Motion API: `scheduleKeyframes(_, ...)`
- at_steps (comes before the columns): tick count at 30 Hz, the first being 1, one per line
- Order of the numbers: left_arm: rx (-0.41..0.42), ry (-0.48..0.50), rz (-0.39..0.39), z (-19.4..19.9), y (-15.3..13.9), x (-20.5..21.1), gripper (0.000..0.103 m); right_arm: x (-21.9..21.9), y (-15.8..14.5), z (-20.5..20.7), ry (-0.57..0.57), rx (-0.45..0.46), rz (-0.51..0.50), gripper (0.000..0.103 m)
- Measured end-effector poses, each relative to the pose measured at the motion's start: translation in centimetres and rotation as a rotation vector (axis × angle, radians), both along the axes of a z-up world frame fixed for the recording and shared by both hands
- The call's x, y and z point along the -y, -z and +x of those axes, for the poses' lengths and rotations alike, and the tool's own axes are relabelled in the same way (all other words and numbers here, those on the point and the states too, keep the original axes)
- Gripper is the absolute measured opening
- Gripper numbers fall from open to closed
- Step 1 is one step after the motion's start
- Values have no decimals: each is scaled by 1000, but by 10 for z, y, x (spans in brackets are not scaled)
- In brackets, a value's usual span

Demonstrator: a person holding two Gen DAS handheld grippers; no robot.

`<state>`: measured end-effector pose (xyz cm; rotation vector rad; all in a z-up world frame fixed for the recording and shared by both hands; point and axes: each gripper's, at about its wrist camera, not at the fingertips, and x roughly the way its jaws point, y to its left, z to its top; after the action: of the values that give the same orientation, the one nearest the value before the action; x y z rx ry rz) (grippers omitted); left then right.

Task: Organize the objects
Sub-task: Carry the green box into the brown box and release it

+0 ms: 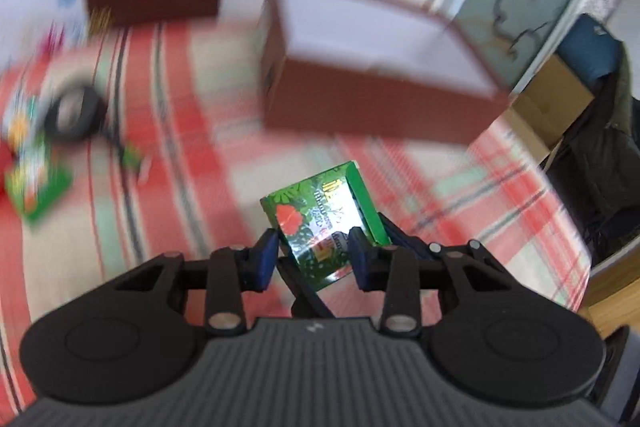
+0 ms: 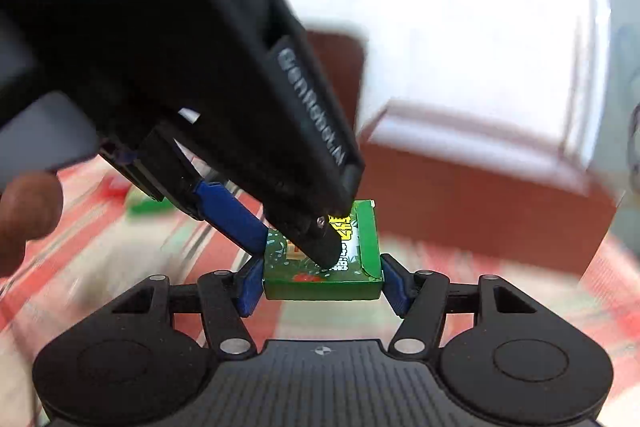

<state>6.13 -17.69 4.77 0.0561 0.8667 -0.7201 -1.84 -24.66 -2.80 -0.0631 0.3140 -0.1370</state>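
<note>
While both the left gripper (image 1: 314,257) and the right gripper (image 2: 322,283) clamp the same small green carton (image 2: 320,281), pulling apart may crush or drop it short of the brown box (image 1: 380,67).

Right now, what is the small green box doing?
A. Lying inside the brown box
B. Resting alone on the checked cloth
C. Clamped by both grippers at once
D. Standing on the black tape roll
C: the green box sits between the right gripper, whose pads press on its sides, while the left gripper also closes on it.
</note>
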Motion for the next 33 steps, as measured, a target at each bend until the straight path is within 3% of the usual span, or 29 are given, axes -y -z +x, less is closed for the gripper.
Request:
scheduleKeyframes(3, 107, 24, -31, 13, -31, 23, 41, 18, -19, 18, 59, 118, -22, 60)
scheduleKeyframes(7, 200, 37, -37, 42, -56, 63, 43, 49, -37, 56, 117, 197, -36, 60)
scheduleKeyframes(14, 201, 55, -19, 88, -50, 118, 43, 97, -27, 109, 189, 187, -7, 61)
scheduleKeyframes(15, 196, 56, -13, 93, -46, 124, 44, 104, -24, 114, 198, 181, 12, 64)
scheduleKeyframes(16, 193, 48, 4, 98, -42, 130, 47, 109, -21, 117, 203, 174, 24, 77)
scheduleKeyframes(18, 194, 21, 34, 105, -33, 135, 49, 115, -14, 118, 215, 192, 33, 89)
scheduleKeyframes(22, 163, -1, 44, 104, -19, 126, 49, 115, -9, 116, 204, 207, 20, 87)
scheduleKeyframes(26, 195, -8, 34, 86, -29, 104, 49, 110, -6, 111, 203, 211, -2, 87)
scheduleKeyframes(33, 269, -125, 5, 53, -57, 10, 54, 93, -8, 71, 182, 192, 34, 88)
